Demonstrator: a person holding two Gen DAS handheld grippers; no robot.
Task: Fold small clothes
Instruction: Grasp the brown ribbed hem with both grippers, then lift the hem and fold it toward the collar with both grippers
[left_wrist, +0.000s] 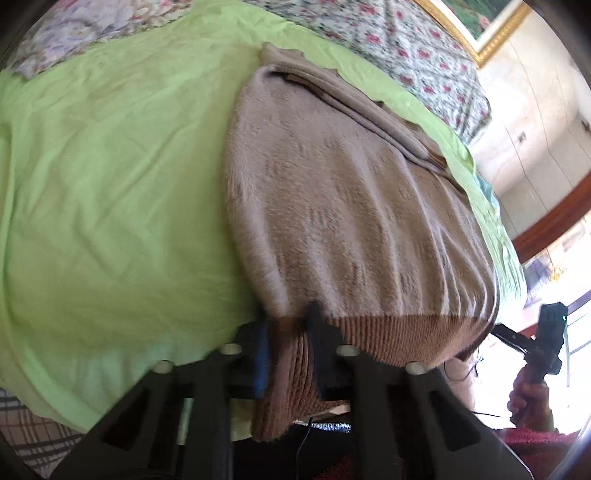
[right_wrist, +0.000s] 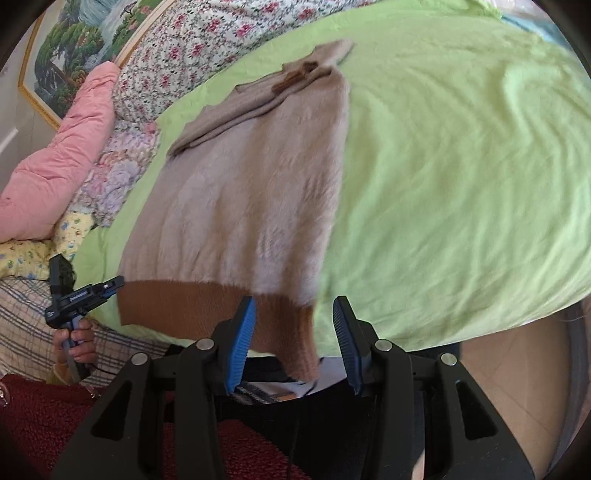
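A fuzzy beige sweater (left_wrist: 351, 203) (right_wrist: 251, 177) with a brown ribbed hem (left_wrist: 388, 339) (right_wrist: 177, 306) lies flat on the green sheet, sleeves folded across its far end. My left gripper (left_wrist: 290, 347) is shut on the hem's left corner, and the ribbing bunches between its pads. It also shows in the right wrist view as the left gripper (right_wrist: 83, 295), held by a hand. My right gripper (right_wrist: 293, 306) is open. The hem's right corner hangs between its blue pads (right_wrist: 242, 339), which stand apart from it. The left wrist view shows the right gripper (left_wrist: 548, 339) at the far right.
The green sheet (right_wrist: 461, 166) (left_wrist: 110, 184) covers the bed and drops off at the near edge. A floral quilt (right_wrist: 192, 44), a pink duvet (right_wrist: 62, 158) and a framed painting (right_wrist: 70, 44) lie beyond. Plaid cloth (right_wrist: 22, 332) and a red knit sleeve (right_wrist: 55, 413) sit near my hands.
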